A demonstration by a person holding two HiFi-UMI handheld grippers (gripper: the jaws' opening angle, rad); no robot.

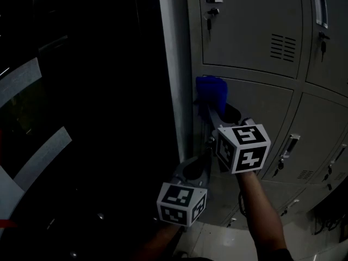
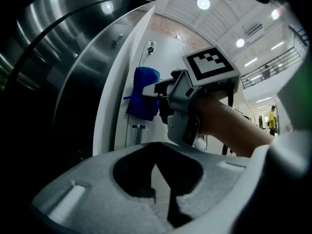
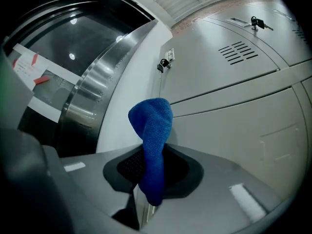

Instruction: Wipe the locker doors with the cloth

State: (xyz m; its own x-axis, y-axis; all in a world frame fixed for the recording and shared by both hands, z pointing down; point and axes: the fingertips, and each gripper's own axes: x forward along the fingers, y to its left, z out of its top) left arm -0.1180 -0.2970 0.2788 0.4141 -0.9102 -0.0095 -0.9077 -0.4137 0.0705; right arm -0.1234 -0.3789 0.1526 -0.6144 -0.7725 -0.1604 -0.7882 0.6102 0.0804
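Note:
A blue cloth is pressed against a grey locker door at its upper left corner. My right gripper is shut on the cloth, its marker cube toward me. In the right gripper view the cloth sticks up out of the right gripper in front of the locker door. My left gripper hangs lower and to the left, beside the locker's edge, shut with nothing in it. The left gripper view shows its closed jaws, with the cloth above them.
More locker doors with vents, keys and handles surround the wiped one. A pale locker side panel borders a dark curved metal and glass wall on the left. Light floor tiles lie below.

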